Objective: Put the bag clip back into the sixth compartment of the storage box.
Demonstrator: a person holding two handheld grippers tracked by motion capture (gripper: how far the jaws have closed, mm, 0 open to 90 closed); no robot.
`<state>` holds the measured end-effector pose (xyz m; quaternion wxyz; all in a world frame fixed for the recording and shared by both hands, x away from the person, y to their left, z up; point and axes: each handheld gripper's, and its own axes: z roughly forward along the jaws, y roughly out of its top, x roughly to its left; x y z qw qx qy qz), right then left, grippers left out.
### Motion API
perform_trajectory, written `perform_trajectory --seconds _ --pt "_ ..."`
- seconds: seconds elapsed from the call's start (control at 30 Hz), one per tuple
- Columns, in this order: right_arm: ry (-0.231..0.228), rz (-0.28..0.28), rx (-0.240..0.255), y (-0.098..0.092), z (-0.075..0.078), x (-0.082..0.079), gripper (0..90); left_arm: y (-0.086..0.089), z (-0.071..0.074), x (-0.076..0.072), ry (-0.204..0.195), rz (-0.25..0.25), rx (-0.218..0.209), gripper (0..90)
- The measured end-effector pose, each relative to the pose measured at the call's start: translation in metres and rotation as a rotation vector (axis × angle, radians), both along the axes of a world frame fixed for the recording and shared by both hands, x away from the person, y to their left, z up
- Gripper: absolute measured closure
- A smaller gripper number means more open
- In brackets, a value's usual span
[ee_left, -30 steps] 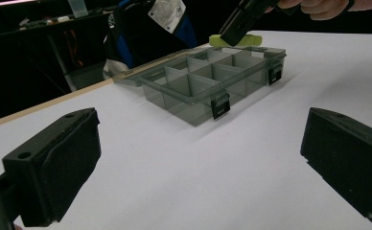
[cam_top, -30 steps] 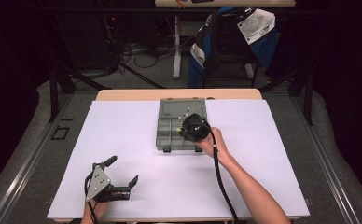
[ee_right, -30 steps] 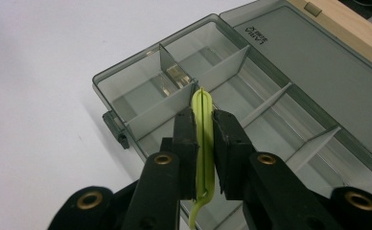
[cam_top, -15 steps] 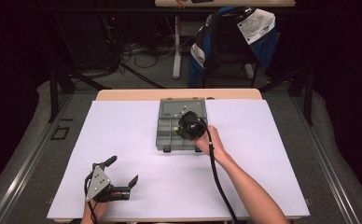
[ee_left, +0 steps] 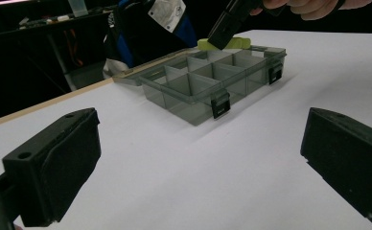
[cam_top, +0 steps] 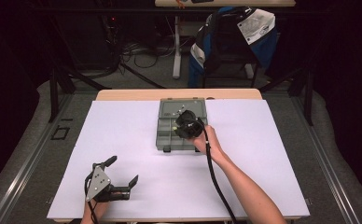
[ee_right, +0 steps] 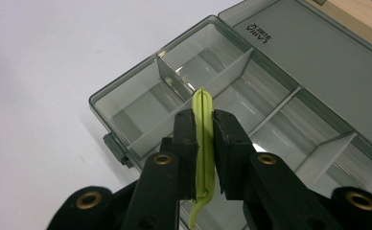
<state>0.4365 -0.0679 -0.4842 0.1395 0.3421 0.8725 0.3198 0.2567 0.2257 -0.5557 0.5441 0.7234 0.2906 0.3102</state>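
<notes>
The right gripper (ee_right: 204, 143) was clamped on a thin yellow-green clip (ee_right: 203, 139), holding it edge-on above the open box (ee_right: 141, 103) near the far middle of the counter (cam_top: 123, 140). The likely step was to drop the clip into one compartment. To do it well, the gripper needed to centre over a single cell, clear of the dividers (ee_right: 232, 72), sink low, and only then part its jaws, since a clip released on a divider could tip into the wrong cell. The open lid (ee_right: 308, 57) lay flat behind the cells and posed little hindrance. The left gripper (cam_top: 121, 179) rested near the counter's front edge, jaws wide apart and empty, well away from the box. Beyond the counter stood a chair (cam_top: 230, 42) and loose cables (cam_top: 132, 51), out of the way.
</notes>
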Motion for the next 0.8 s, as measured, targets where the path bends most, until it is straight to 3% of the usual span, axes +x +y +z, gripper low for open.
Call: perform_trajectory --seconds 0.8 --pt "0.049 -0.087 0.012 0.012 -0.004 0.007 80.2 0.001 0.000 0.000 0.002 0.003 -0.001 0.0"
